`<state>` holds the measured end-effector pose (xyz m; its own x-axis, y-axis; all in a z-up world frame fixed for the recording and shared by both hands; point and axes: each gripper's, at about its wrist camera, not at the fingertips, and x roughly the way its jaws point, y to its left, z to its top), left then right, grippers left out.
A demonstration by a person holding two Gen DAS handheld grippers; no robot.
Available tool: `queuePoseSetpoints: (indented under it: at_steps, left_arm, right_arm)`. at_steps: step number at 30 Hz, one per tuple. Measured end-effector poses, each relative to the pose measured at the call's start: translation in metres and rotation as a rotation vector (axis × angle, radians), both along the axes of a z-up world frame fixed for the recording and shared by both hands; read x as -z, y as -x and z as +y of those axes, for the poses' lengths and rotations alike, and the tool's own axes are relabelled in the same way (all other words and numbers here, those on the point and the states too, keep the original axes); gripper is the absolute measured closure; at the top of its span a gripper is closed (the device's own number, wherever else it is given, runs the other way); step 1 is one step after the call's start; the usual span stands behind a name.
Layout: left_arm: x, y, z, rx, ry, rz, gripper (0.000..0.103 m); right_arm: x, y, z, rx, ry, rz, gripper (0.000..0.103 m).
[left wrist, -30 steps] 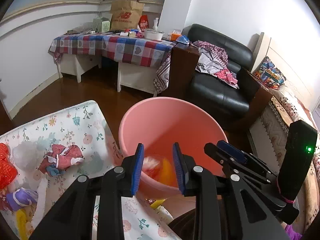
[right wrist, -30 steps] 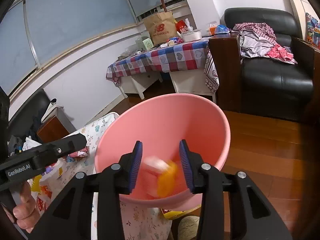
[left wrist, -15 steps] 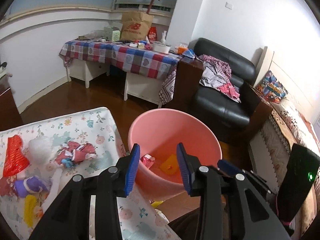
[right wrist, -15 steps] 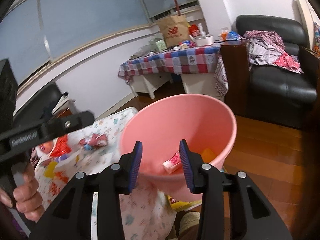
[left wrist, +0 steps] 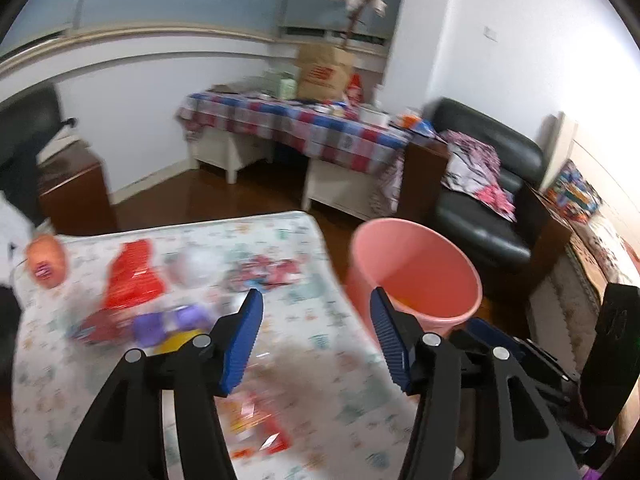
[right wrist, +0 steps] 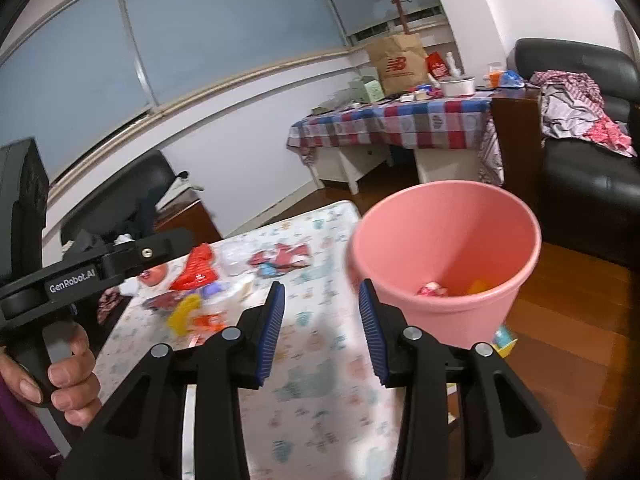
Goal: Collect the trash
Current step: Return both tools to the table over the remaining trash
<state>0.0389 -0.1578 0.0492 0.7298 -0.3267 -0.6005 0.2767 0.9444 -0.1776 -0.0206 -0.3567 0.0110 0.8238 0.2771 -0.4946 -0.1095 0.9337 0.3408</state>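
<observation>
A pink bucket (left wrist: 416, 264) (right wrist: 448, 232) stands on the floor off the right end of a table with a floral cloth (left wrist: 320, 344) (right wrist: 316, 368). In it lie a pink wrapper (right wrist: 432, 290) and an orange piece (right wrist: 480, 286). Trash is strewn over the cloth: a red wrapper (left wrist: 134, 276) (right wrist: 198, 268), a crumpled red-and-blue wrapper (left wrist: 264, 270), a purple item (left wrist: 168, 320), a yellow piece (right wrist: 184, 312). My left gripper (left wrist: 316, 300) hangs above the table edge, its jaws opening wide with nothing between them. The right gripper (right wrist: 322, 292) is open and empty, left of the bucket.
A checked-cloth table (right wrist: 400, 124) with a paper bag stands at the back. A black sofa (left wrist: 480, 208) with clothes is behind the bucket. A yellow packet (right wrist: 502, 338) lies on the wooden floor by the bucket. A hand (right wrist: 68, 376) holds the left gripper's handle.
Both grippers have drawn back from over the bucket and swung left toward the table. The left jaws have spread much wider. The dropped pieces now lie still in the bucket.
</observation>
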Motion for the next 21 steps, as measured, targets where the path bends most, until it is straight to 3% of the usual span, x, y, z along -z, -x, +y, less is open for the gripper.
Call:
queuePoseSetpoints:
  at_steps: [8, 10, 12, 16, 21]
  left_arm:
    - [-0.003, 0.033, 0.092, -0.171, 0.023, -0.018, 0.048]
    - [0.0, 0.039, 0.109, -0.209, 0.01, -0.032, 0.048]
    - [0.004, 0.044, 0.122, -0.236, -0.01, -0.046, 0.048]
    - [0.017, 0.051, 0.139, -0.256, -0.051, -0.067, 0.048]
    - [0.036, 0.048, 0.136, -0.183, -0.071, -0.042, 0.048]
  right_arm:
    - [0.0, 0.019, 0.038, -0.073, 0.016, 0.02, 0.063]
    - [0.002, 0.019, 0.046, -0.086, 0.029, 0.028, 0.054]
    - [0.005, 0.018, 0.052, -0.098, 0.036, 0.038, 0.053]
    - [0.012, 0.013, 0.065, -0.12, 0.069, 0.066, 0.053]
    - [0.02, 0.006, 0.068, -0.135, 0.063, 0.097, 0.053]
